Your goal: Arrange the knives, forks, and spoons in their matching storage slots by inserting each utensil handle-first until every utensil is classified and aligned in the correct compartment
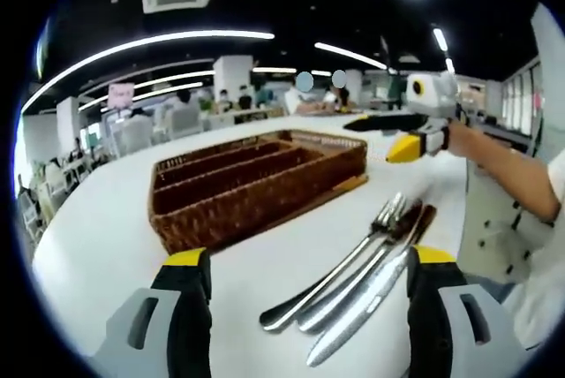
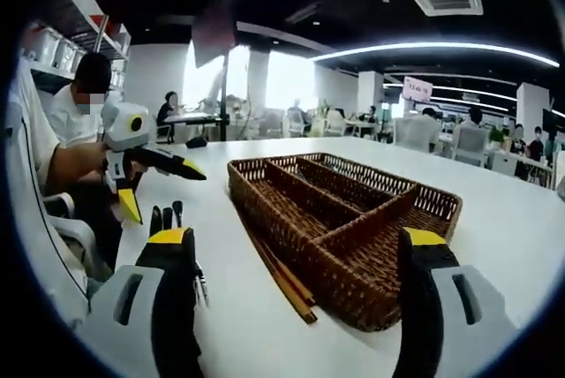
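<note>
On the white bench [image 1: 106, 219] sits a brown basket [image 1: 256, 185] with long slots. Just beside it lie a fork [image 1: 340, 265], a knife [image 1: 375, 290] and maybe a spoon [image 1: 353, 283], touching. Both claws, left [image 1: 309, 265] and right [image 2: 296, 250], are wide apart, grasping nothing.

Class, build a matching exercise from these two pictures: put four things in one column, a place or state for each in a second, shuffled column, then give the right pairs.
Things:
1. wicker tray
2. cutlery
3. right gripper
4. chopsticks

Places or states:
A. lying loose on the white table, outside the tray
B. jaws open, held in the air above the table
C. compartments with nothing in them
D. lying along the tray's edge

Pairs: 1-C, 2-A, 3-B, 4-D
</note>
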